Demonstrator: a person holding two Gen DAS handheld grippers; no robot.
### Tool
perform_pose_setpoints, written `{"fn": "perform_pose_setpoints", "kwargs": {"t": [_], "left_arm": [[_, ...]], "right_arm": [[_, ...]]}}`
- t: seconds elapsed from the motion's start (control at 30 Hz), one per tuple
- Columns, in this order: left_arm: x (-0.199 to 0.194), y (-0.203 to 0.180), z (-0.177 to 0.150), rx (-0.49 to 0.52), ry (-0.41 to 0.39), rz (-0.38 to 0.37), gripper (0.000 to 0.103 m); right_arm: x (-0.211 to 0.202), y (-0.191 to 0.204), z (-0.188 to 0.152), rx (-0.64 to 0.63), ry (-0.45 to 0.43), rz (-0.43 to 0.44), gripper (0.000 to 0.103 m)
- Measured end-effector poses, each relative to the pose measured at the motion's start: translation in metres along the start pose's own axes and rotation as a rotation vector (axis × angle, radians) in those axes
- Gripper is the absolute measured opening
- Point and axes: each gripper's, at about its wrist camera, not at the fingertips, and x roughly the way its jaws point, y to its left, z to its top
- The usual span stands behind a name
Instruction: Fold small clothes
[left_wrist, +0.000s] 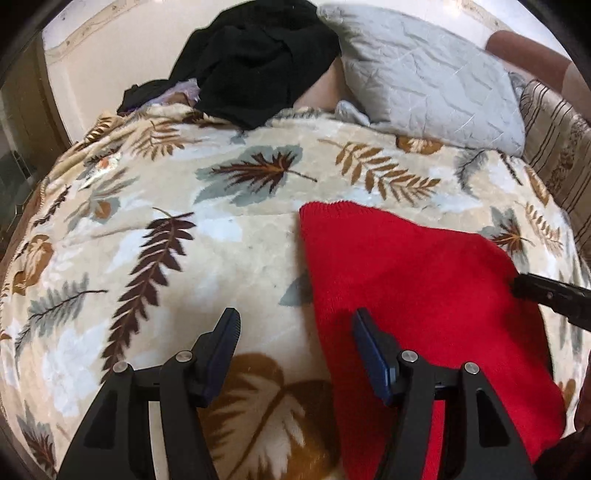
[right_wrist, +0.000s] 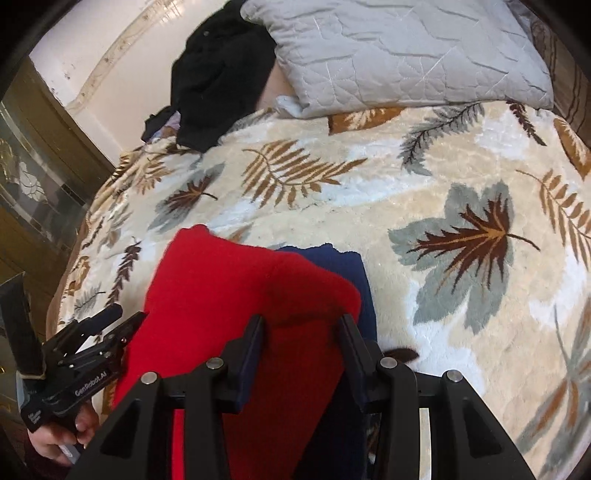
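A red knit garment (left_wrist: 406, 288) lies flat on the leaf-patterned blanket (left_wrist: 192, 240). In the right wrist view the red garment (right_wrist: 229, 295) partly covers a navy garment (right_wrist: 351, 266). My left gripper (left_wrist: 295, 321) stands open just above the blanket at the red garment's left edge, with nothing between its fingers. My right gripper (right_wrist: 302, 326) hovers open over the red garment's near right part, pads bare. The right gripper's fingertip (left_wrist: 535, 291) shows at the garment's right edge in the left wrist view. A hand (right_wrist: 62, 439) holds the left gripper (right_wrist: 123, 317).
A grey quilted pillow (left_wrist: 424, 81) and a heap of black clothes (left_wrist: 255, 62) lie at the bed's far end. A striped cushion (left_wrist: 554, 147) sits at the far right. A dark glass-fronted cabinet (right_wrist: 33, 192) stands beside the bed on the left.
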Motion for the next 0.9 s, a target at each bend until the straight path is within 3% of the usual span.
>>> {"fn": "perform_pose_setpoints", "kwargs": {"t": [0.13, 0.3, 0.4, 0.53, 0.7, 0.9], "left_arm": [[-0.037, -0.002, -0.023, 0.024, -0.040, -0.029, 0.064], [-0.049, -0.016, -0.051, 0.060, -0.013, -0.001, 0.065], [-0.047, -0.021, -0.072, 0.064, -0.007, 0.038, 0.066], [-0.045, -0.025, -0.081, 0.062, -0.011, 0.078, 0.067], [-0.067, -0.028, -0.083, 0.049, -0.040, 0.075, 0.067], [-0.113, -0.035, -0.095, 0.056, -0.131, 0.090, 0.071]], "right_arm": [[-0.035, 0.012, -0.022, -0.054, -0.028, 0.023, 0.045], [-0.063, 0.035, -0.062, -0.146, -0.021, 0.027, 0.045], [-0.062, 0.042, -0.088, -0.192, 0.007, -0.010, 0.045], [-0.031, 0.031, -0.109, -0.175, 0.097, -0.051, 0.045], [-0.050, 0.034, -0.110, -0.160, 0.055, -0.041, 0.045], [-0.097, 0.036, -0.117, -0.135, -0.039, -0.057, 0.047]]}}
